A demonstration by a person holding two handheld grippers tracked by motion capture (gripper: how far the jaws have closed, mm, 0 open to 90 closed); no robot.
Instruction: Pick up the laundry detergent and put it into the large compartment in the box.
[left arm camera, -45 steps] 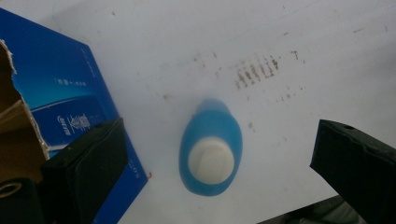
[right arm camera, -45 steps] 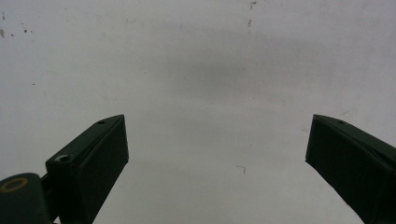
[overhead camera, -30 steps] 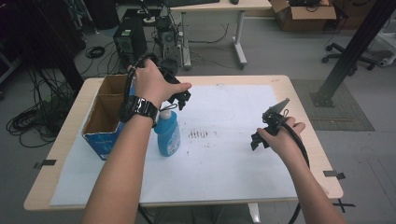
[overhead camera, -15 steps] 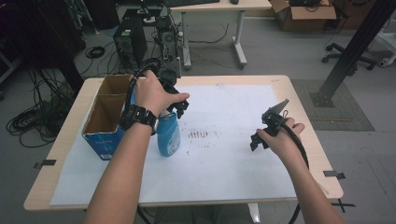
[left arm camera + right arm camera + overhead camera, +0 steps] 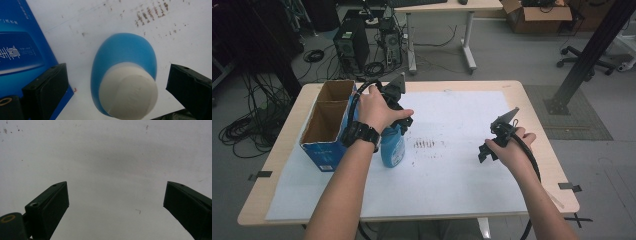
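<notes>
Blue bottle (image 5: pixel 125 65) with white cap (image 5: pixel 128 91) stands upright between the spread left claw (image 5: pixel 115 82); right claw (image 5: pixel 116 202) also apart

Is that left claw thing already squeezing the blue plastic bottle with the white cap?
No, the left gripper is open, both jaws standing apart from the blue plastic bottle and its white cap.

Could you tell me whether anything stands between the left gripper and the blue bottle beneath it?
Nothing visible does. The left gripper hangs open right above the blue bottle, its white cap between the jaws. The blue cardboard box stands beside the bottle, not in the path.
</notes>
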